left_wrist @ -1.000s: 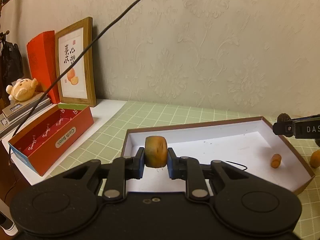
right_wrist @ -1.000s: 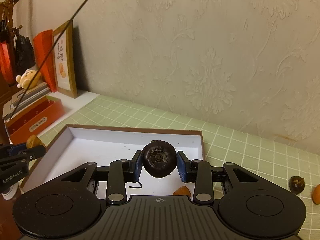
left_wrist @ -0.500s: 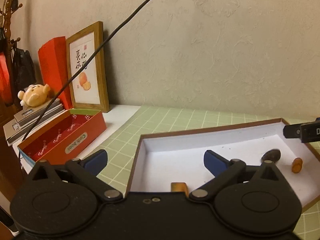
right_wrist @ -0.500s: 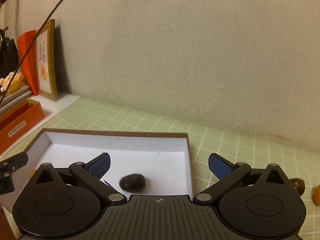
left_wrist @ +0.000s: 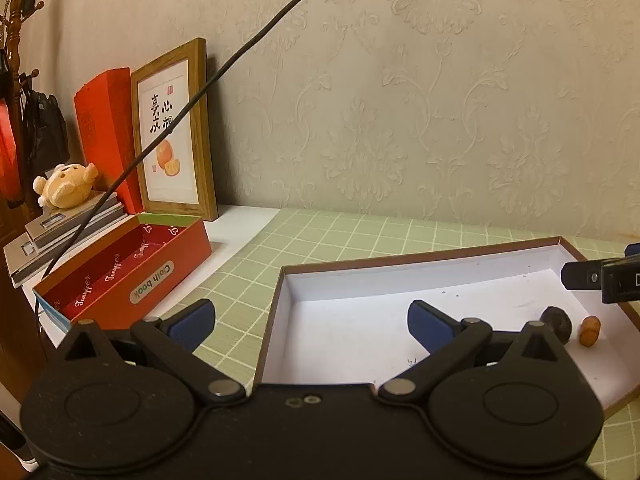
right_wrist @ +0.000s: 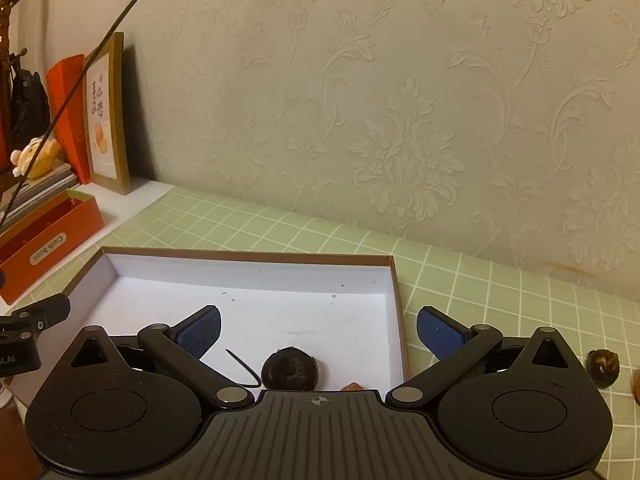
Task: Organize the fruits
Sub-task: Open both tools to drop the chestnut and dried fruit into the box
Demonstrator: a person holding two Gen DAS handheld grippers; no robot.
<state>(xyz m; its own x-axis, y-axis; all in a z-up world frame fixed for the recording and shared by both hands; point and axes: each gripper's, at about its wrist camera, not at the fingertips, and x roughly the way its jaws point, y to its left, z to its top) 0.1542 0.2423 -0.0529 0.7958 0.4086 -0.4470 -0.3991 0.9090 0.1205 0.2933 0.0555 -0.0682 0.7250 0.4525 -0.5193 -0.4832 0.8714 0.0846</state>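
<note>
A shallow white box with a brown rim [left_wrist: 420, 258] [right_wrist: 248, 255] lies on the green checked mat. Inside it rest a dark round fruit [left_wrist: 557, 319] [right_wrist: 290, 372] and a small orange fruit [left_wrist: 590, 330], whose tip just shows in the right wrist view [right_wrist: 352, 386]. My left gripper [left_wrist: 310, 326] hovers open over the box's left edge with nothing between its blue pads. My right gripper [right_wrist: 319, 330] is open above the box's near right part, the dark fruit lying below it. On the mat right of the box sit a brown fruit [right_wrist: 603, 367] and an orange one [right_wrist: 636, 388].
A red open carton [left_wrist: 124, 274] stands left of the mat, with a framed picture [left_wrist: 174, 136], a red folder [left_wrist: 106, 128] and a plush toy [left_wrist: 66, 186] on books behind it. A black cable [left_wrist: 192, 100] crosses the view. The patterned wall runs close behind the mat.
Both grippers opened wide. The left let go of a tan-orange fruit, now hidden under its body; the right dropped the dark fruit, which came to rest in the box.
</note>
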